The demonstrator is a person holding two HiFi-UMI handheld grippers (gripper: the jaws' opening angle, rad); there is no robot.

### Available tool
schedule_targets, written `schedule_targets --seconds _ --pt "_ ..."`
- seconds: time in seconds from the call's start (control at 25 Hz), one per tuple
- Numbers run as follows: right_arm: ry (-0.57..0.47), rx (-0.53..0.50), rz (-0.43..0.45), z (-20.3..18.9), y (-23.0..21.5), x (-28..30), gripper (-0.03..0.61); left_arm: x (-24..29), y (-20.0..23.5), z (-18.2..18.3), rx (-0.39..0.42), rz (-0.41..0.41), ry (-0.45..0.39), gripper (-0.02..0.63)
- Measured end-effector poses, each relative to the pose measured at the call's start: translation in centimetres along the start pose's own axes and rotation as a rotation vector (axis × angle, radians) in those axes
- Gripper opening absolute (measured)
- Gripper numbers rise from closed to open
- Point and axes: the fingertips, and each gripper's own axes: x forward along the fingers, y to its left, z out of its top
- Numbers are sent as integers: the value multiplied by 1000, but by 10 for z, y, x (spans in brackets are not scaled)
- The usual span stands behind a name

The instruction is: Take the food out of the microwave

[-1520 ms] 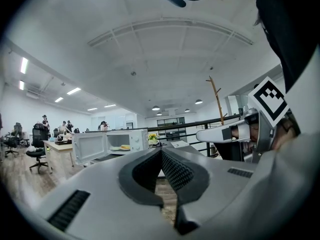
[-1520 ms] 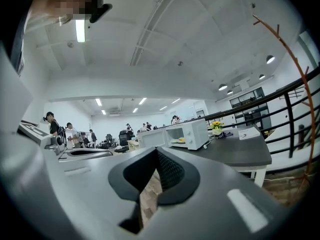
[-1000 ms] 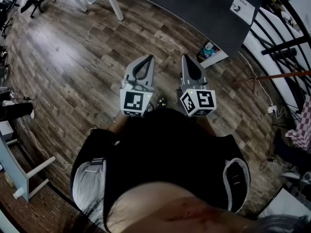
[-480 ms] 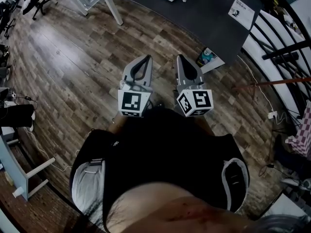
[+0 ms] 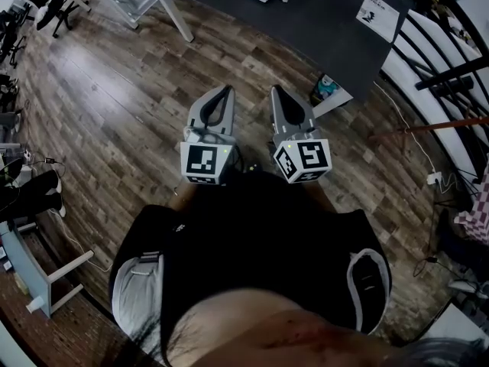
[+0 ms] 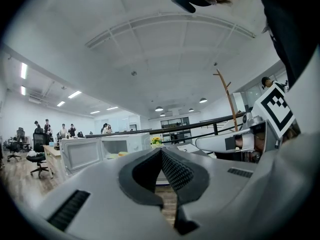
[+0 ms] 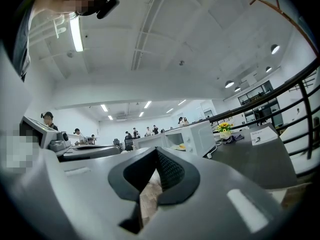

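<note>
Far ahead of the left gripper [image 6: 161, 150] and right gripper [image 7: 156, 150], fingers [image 6: 176, 171] clenched empty, food [image 7: 182, 146] sits inside the microwave [image 7: 199, 137].

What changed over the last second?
Left claw and right claw drifted forward, nearer the dark table. Nothing grabbed or let go. Both stayed shut, empty, side by side.

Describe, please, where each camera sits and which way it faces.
Head view: on the person's head, facing steeply down at the wooden floor; torso, left gripper and right gripper show.
Left gripper view: on the left gripper, facing level toward the open microwave; shut jaws show.
Right gripper view: on the right gripper, likewise level; shut jaws show.
Shared: both gripper views see the microwave.
</note>
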Motion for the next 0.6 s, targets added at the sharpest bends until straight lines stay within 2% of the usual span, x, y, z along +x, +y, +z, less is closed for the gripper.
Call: schedule_targets --seconds 0.6 --pt "3 -18 59 3 2 39 -3 19 25 3 18 29 -8 6"
